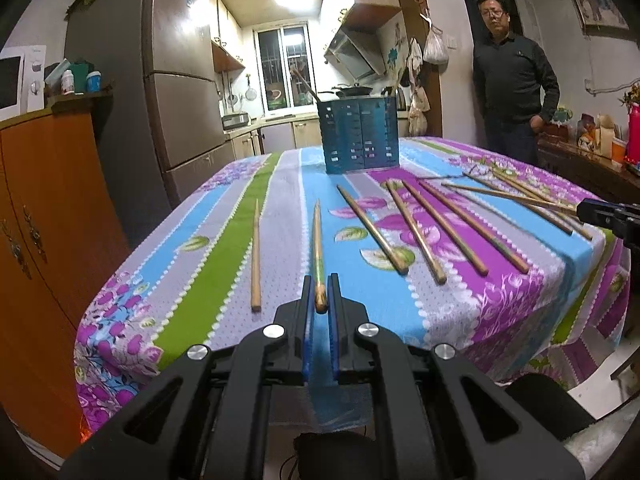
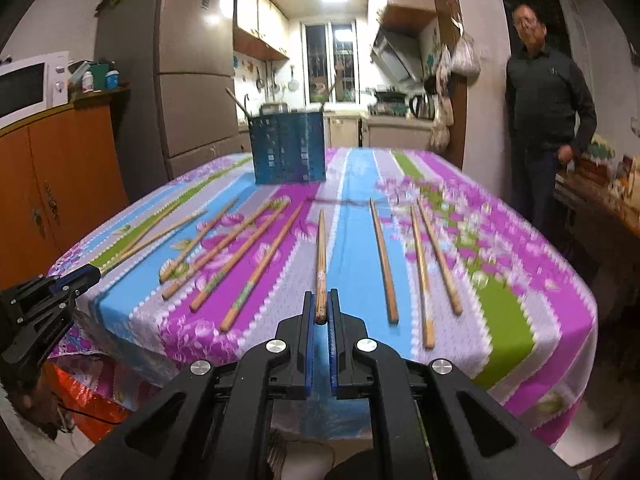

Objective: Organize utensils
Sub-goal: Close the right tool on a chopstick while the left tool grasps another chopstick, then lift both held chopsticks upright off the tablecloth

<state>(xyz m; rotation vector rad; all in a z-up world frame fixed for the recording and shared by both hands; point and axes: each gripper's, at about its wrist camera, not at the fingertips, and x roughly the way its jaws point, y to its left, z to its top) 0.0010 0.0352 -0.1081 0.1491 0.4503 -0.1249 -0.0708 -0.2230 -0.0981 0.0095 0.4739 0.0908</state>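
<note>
Several wooden chopsticks lie spread over a table with a striped floral cloth (image 1: 192,264) (image 2: 500,300). A blue perforated utensil holder (image 1: 360,136) (image 2: 288,148) stands at the far side with a couple of sticks poking out. My left gripper (image 1: 320,300) is shut on the near end of one chopstick (image 1: 317,248), which points away toward the holder. The right gripper (image 2: 320,312) is shut on the near end of another chopstick (image 2: 321,248). Each gripper also shows at the edge of the other view: the right gripper (image 1: 600,212) and the left gripper (image 2: 76,276).
A person in dark clothes (image 1: 516,80) (image 2: 548,112) stands beyond the table's far right corner. An orange cabinet (image 1: 44,200) with a microwave (image 2: 28,84) is on the left, a fridge (image 1: 176,80) behind it. A cluttered sideboard (image 1: 592,152) runs along the right.
</note>
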